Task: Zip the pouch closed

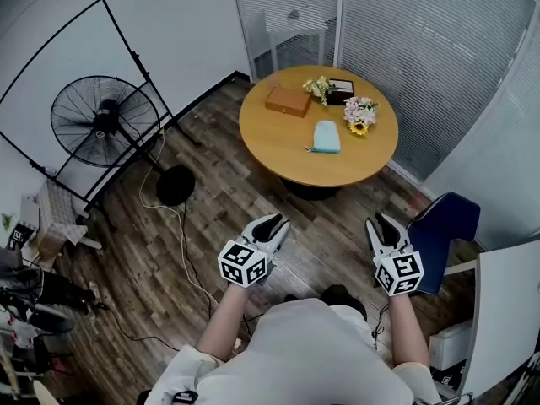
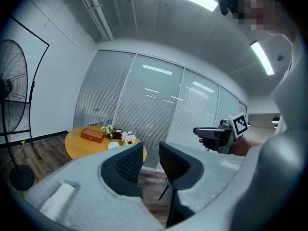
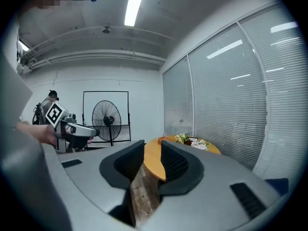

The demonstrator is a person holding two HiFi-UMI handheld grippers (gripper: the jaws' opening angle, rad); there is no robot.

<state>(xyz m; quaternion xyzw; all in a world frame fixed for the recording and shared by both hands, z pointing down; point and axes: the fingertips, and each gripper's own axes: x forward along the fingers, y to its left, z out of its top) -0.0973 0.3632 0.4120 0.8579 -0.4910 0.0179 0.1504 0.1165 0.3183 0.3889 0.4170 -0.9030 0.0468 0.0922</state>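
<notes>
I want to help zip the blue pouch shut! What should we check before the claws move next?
1. Left claw open and empty: ok, jaws apart, nothing between them.
2. Right claw open and empty: ok, same.
3. Pouch in sight: ok, lying flat on the round table.
4. Room around the pouch: ok, it lies apart from the wooden box and the flowers.
5. Claws near the pouch: not ok, both are held over the floor, short of the table.
6. How far the pouch is zipped: cannot tell, too small to see.
</notes>
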